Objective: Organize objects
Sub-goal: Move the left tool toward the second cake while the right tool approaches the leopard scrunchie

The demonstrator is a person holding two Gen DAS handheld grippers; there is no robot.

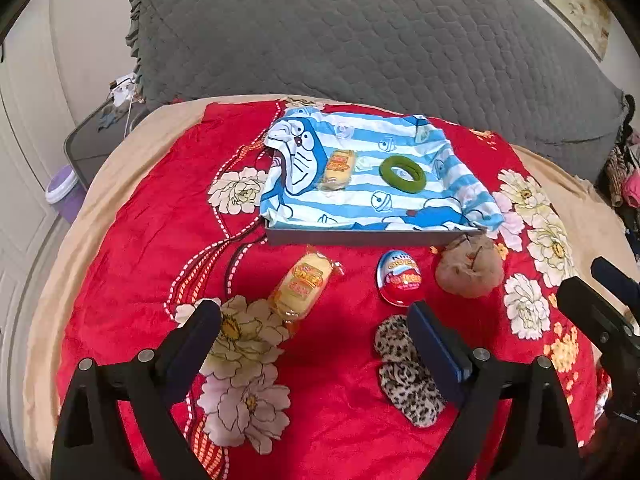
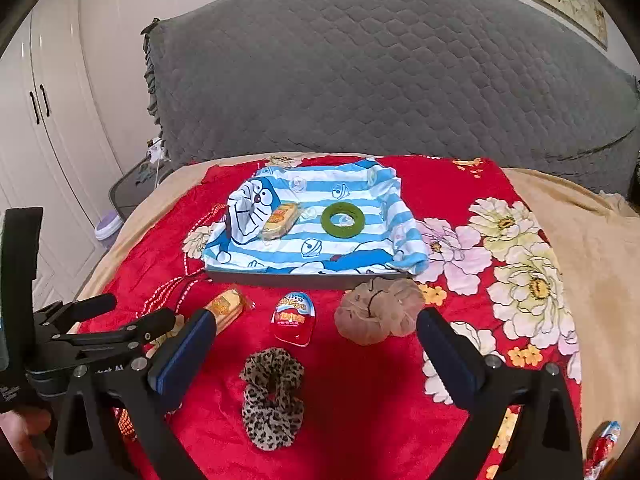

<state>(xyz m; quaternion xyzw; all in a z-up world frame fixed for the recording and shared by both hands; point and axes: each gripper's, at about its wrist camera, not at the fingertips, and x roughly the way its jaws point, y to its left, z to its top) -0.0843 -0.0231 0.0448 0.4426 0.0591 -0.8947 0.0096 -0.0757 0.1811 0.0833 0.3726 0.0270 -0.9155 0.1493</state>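
Both claws spread above the bed.
The wrapped cake [image 1: 301, 285] lies diagonally, its far end pointing toward the tray [image 1: 360, 236]; left claw [image 1: 316, 332] and right claw [image 2: 316, 340] hold nothing.

We find a snack cake [image 2: 280, 221] left of a ring [image 2: 342, 219] in the tray [image 2: 280, 278]; before it lie another cake [image 2: 225, 309], egg [image 2: 294, 317], scrunchies [image 2: 273, 396].

We hold both tools side by side above the bed, pointing forward. Our left tool [image 1: 314, 330] has its two fingers spread wide, with nothing between them. Our right tool [image 2: 314, 330] is spread wide as well and holds nothing. At the lower left edge of the right wrist view we see what is probably our left hand [image 2: 22, 436], blurred.
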